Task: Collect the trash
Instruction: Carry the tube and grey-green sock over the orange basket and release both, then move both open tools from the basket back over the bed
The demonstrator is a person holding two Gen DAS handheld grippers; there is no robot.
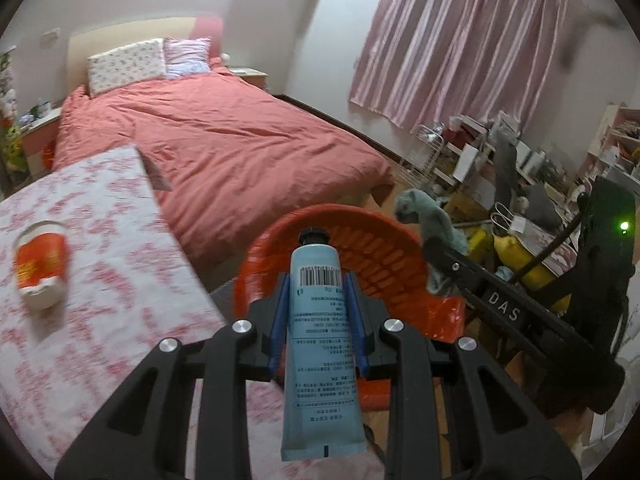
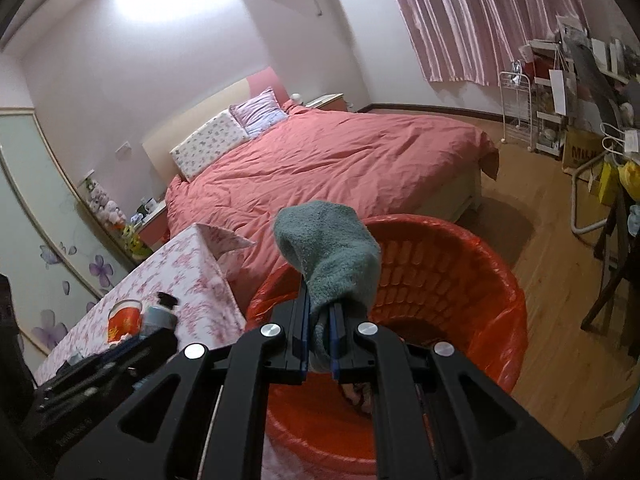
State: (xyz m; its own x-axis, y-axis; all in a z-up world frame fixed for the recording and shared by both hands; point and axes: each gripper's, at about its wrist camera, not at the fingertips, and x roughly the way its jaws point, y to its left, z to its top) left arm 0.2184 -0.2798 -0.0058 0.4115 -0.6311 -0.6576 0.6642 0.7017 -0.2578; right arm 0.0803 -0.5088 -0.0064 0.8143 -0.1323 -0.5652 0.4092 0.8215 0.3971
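Observation:
My left gripper is shut on a light blue tube with a black cap and a barcode, held at the near rim of the red trash bin. My right gripper is shut on a grey-green sock and holds it over the red bin, which is lined with a red bag. The sock and right gripper also show in the left wrist view. A red and white paper cup lies on its side on the floral tablecloth; it also shows in the right wrist view.
A bed with a pink duvet stands behind the table and bin. Cluttered shelves and bags fill the right side under pink curtains. Wooden floor lies right of the bin, with a chair nearby.

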